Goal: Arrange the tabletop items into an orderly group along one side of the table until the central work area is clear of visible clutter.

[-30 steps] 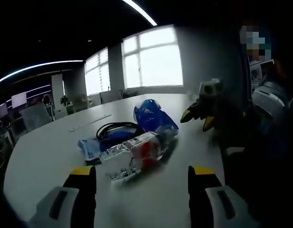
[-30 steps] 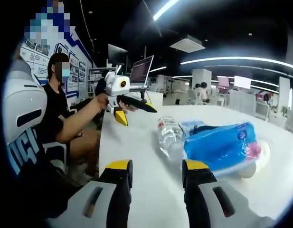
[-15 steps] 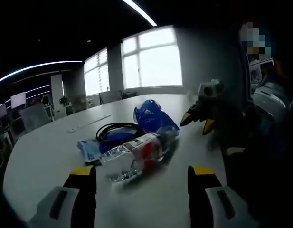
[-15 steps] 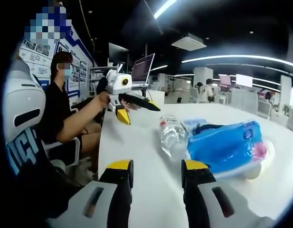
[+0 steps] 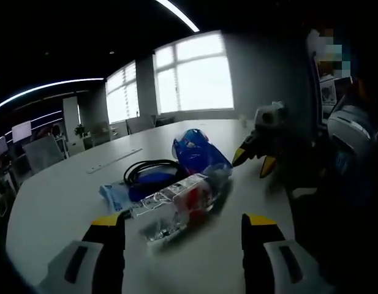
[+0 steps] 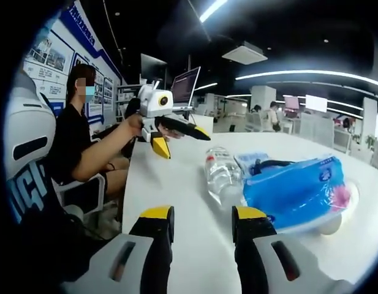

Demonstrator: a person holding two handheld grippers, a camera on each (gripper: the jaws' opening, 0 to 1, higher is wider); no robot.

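Observation:
On the white table (image 5: 48, 208) lies a clear plastic bottle (image 5: 176, 205) with a red label, just beyond my open left gripper (image 5: 182, 222). Behind it are a blue plastic pack (image 5: 198, 150), a black cable coil (image 5: 149, 166) and a small blue packet (image 5: 114, 195). My right gripper (image 5: 253, 162) hovers at the table's right edge. In the right gripper view, my right gripper (image 6: 202, 215) stands open and empty over the table (image 6: 170, 190). The bottle (image 6: 222, 174) and blue pack (image 6: 296, 193) lie ahead to the right. A hand holds the left gripper (image 6: 184, 144) open above the far edge.
A person in a black shirt (image 6: 72, 147) sits at the table's left edge. A laptop (image 6: 184, 86) stands behind the left gripper. A white round thing (image 6: 332, 223) pokes out under the blue pack. Chairs and bright windows (image 5: 195, 73) lie beyond the table.
The left gripper view has closed in a little on the bottle. The right gripper view has shifted slightly. The things on the table lie as before.

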